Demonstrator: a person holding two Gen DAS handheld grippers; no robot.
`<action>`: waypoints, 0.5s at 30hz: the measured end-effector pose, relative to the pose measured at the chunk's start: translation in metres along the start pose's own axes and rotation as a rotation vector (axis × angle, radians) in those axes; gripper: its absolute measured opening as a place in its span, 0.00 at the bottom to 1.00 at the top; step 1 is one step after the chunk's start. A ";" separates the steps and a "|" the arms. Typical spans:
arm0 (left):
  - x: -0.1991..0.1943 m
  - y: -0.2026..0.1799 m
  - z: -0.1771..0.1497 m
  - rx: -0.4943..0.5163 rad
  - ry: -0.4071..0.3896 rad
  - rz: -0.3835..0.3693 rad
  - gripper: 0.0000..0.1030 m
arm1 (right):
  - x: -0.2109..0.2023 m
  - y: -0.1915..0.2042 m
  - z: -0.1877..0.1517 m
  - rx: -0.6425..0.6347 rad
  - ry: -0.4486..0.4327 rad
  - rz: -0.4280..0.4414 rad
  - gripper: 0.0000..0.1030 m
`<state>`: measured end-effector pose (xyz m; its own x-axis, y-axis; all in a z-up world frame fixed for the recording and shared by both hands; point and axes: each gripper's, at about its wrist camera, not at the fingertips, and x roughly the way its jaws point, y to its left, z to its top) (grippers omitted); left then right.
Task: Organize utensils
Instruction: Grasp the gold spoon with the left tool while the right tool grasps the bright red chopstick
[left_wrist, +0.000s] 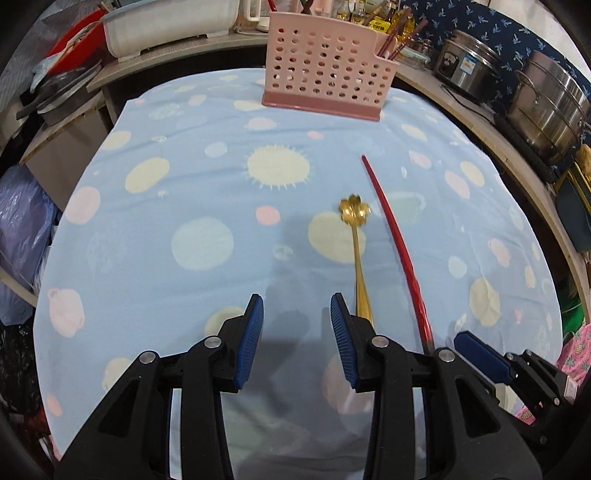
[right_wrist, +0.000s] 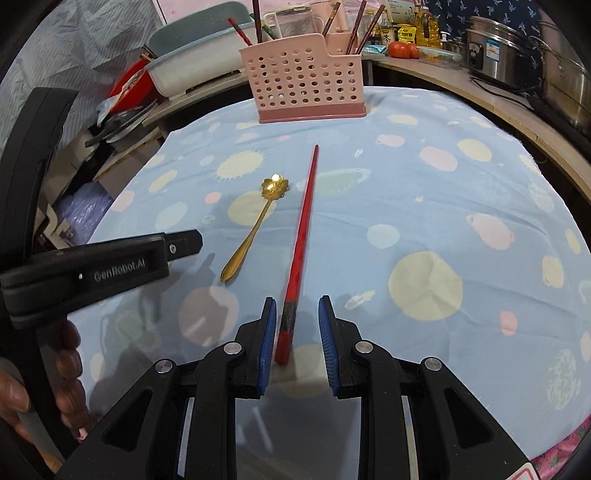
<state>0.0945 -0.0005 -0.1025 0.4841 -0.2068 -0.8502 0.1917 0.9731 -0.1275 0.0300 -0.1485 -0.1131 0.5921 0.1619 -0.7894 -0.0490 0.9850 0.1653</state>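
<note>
A red chopstick (right_wrist: 303, 229) lies on the blue spotted cloth, pointing toward a pink perforated utensil holder (right_wrist: 304, 86) at the far edge. My right gripper (right_wrist: 297, 310) is open, its jaws standing either side of the chopstick's near end without closing on it. A gold flower-bowl spoon (right_wrist: 258, 225) lies just left of the chopstick. My left gripper (left_wrist: 297, 310) is open and empty, just left of the spoon's (left_wrist: 360, 254) handle. The chopstick (left_wrist: 393, 240) and holder (left_wrist: 325, 70) also show in the left wrist view. Several chopsticks stand in the holder.
The left gripper's body (right_wrist: 92, 269) sits close at the left in the right wrist view. Steel pots (left_wrist: 546, 107) stand on the shelf at right. A white tub (right_wrist: 195, 62) and pans are at the back left. The cloth (left_wrist: 184, 184) drops off at its edges.
</note>
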 end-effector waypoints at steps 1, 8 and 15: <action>0.000 -0.001 -0.004 0.004 0.004 0.001 0.35 | 0.001 0.000 -0.001 -0.001 0.000 -0.001 0.23; 0.001 -0.002 -0.021 0.008 0.019 -0.008 0.35 | 0.005 0.002 -0.007 -0.006 0.019 -0.008 0.23; -0.001 -0.007 -0.024 0.022 0.011 -0.018 0.44 | 0.008 0.009 -0.009 -0.048 0.009 -0.029 0.22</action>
<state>0.0723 -0.0049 -0.1133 0.4707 -0.2233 -0.8536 0.2190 0.9667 -0.1322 0.0271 -0.1376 -0.1232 0.5864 0.1338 -0.7989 -0.0707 0.9910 0.1141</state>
